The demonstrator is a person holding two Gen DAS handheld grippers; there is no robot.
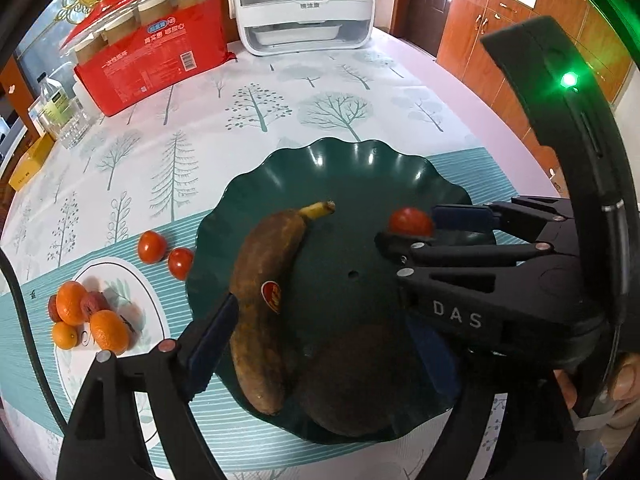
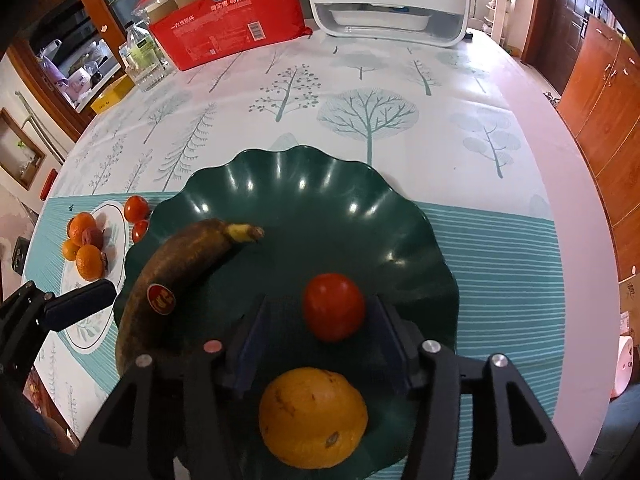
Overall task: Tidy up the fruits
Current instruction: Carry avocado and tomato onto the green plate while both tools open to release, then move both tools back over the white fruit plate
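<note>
My right claw [image 2: 320,332] stands open around a tomato [image 2: 333,306] resting in the green plate [image 2: 420,240], not gripping it; left claw [image 1: 320,320] open beside the banana [image 1: 264,300]; orange [image 2: 313,416] in too; tomatoes [image 1: 165,254] and tangerines [image 1: 86,316] left on the worktop [image 1: 280,96]

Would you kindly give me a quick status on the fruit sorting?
Both hand-held grippers open: left, right. Tomato between right jaws, banana and orange on green plate. Nothing blocking.
</note>
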